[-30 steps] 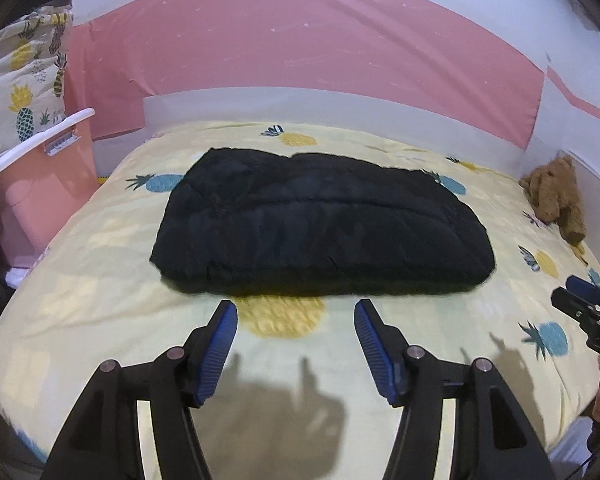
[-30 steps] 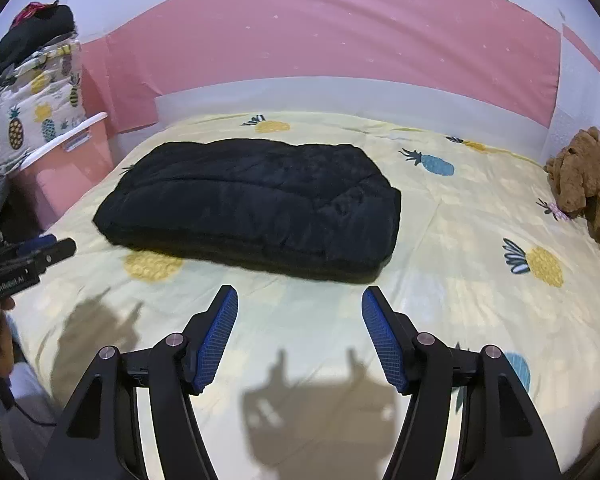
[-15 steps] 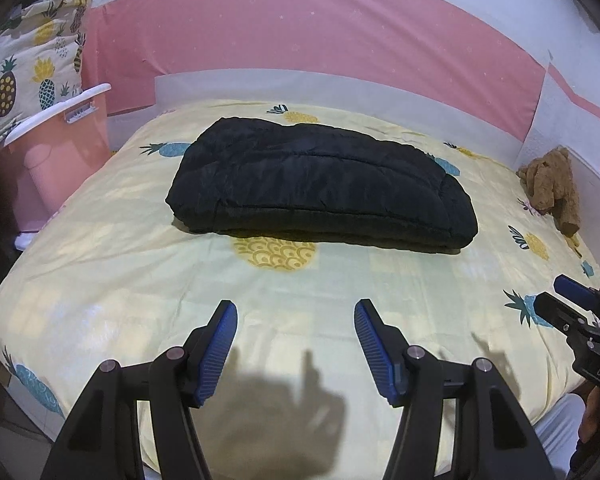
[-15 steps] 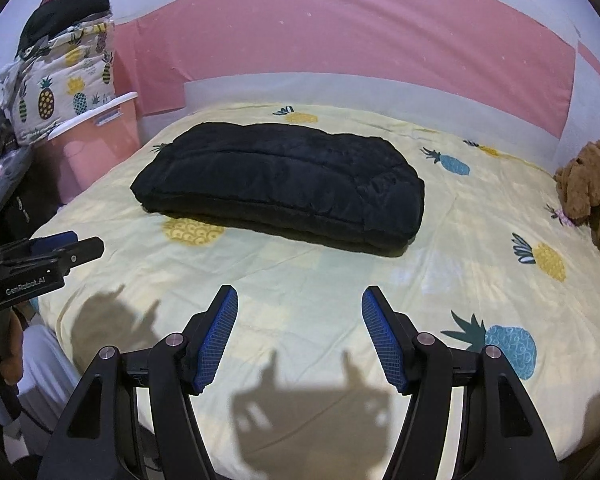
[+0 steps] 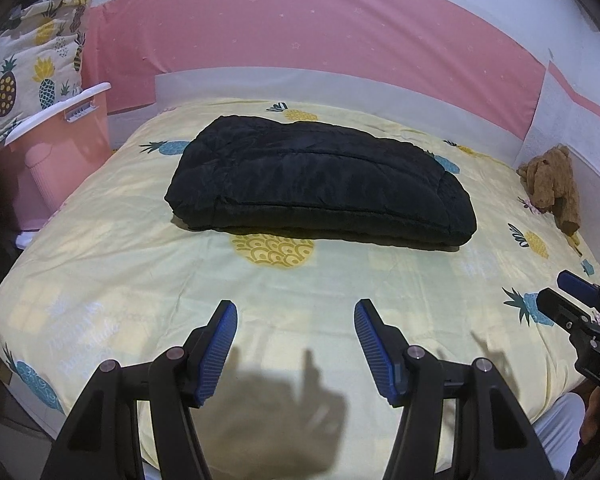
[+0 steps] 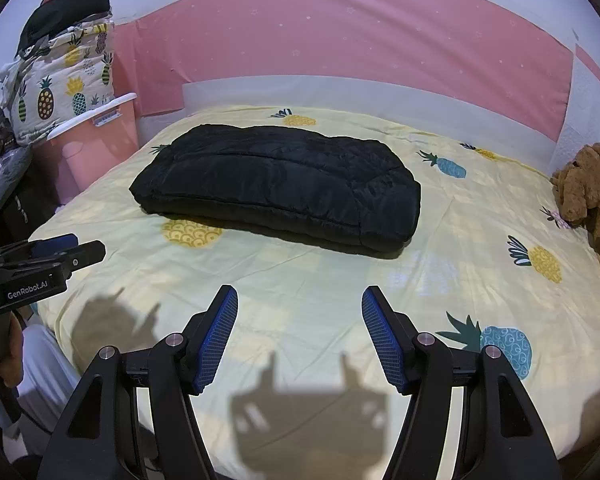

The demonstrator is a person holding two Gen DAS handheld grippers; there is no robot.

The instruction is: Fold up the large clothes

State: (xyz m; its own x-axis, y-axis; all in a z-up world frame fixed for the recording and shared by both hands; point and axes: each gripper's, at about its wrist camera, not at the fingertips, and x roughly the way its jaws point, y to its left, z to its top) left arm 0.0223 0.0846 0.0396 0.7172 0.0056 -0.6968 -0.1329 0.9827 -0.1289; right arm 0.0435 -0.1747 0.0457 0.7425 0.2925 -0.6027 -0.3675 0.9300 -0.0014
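Fold looks finished; both your grippers hang empty.

The black padded jacket [image 5: 320, 184] lies as a compact folded bundle mid-bed on the pineapple sheet [image 5: 140, 260], well apart from you. Your left gripper [image 5: 296, 344] and right gripper [image 6: 298, 336] both stand wide with nothing between the jaws. Judging from this, only stowing could remain.

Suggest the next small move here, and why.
Probably none beyond keeping both tools back: the black jacket already lies folded in a compact bundle on the bed, and the left tool and right tool are open, empty, apart from it.
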